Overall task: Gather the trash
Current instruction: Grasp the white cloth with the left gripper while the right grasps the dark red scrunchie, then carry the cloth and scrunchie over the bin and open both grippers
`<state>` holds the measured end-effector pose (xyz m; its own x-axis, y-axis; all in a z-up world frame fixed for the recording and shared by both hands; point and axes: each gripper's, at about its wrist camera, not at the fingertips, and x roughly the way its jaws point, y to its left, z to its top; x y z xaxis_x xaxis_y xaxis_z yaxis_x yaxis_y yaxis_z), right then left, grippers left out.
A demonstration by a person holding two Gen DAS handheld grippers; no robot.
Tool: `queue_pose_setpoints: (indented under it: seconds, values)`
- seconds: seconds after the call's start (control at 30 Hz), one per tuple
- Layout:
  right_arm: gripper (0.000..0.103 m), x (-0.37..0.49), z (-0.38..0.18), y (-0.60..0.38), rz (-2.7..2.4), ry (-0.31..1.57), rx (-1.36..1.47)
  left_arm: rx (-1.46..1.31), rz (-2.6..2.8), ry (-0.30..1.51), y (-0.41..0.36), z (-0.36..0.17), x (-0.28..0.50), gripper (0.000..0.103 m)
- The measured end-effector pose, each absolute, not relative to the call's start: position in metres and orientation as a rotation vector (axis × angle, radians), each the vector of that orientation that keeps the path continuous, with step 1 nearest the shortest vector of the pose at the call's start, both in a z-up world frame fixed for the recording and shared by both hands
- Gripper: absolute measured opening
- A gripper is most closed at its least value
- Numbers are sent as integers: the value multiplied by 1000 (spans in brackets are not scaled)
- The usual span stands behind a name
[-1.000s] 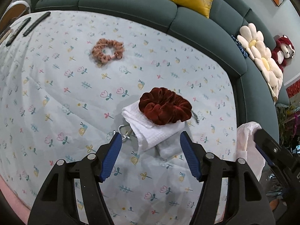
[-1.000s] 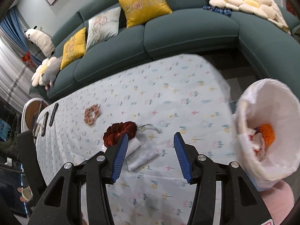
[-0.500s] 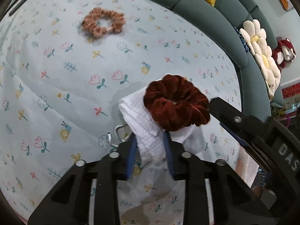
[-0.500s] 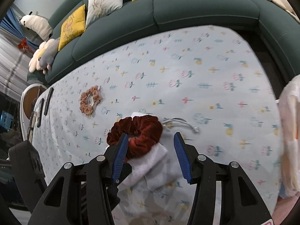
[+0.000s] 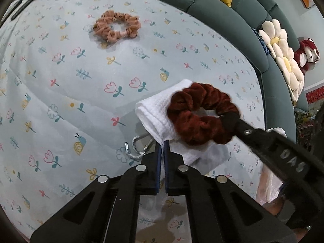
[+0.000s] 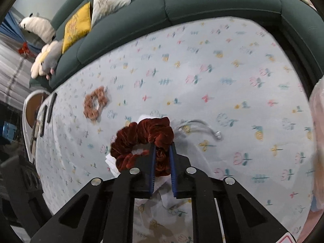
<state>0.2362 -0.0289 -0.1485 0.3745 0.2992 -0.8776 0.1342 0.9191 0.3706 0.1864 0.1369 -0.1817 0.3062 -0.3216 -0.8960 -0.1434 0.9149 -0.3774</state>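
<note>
A dark red velvet scrunchie lies on a folded white cloth on the flowered tablecloth. My left gripper is shut on the near edge of the white cloth. My right gripper is shut on the near side of the red scrunchie; its black finger shows in the left wrist view, reaching in from the right. A silver ribbon lies by the cloth's lower left and shows in the right wrist view.
A pink scrunchie lies farther back on the table. A green sofa with yellow cushions curves round the far side. Dark remotes lie at the table's left end. A white bag's edge shows at right.
My left gripper has closed fully on the white cloth's edge. My right gripper has moved in and closed on the red scrunchie.
</note>
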Motion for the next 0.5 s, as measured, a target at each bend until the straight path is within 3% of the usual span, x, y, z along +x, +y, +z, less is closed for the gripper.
queue_pose_setpoints:
  seconds: [0.5]
  values:
    - [12, 204, -45, -114, 28, 938, 485, -354, -203, 1077, 90, -87, 177, 1]
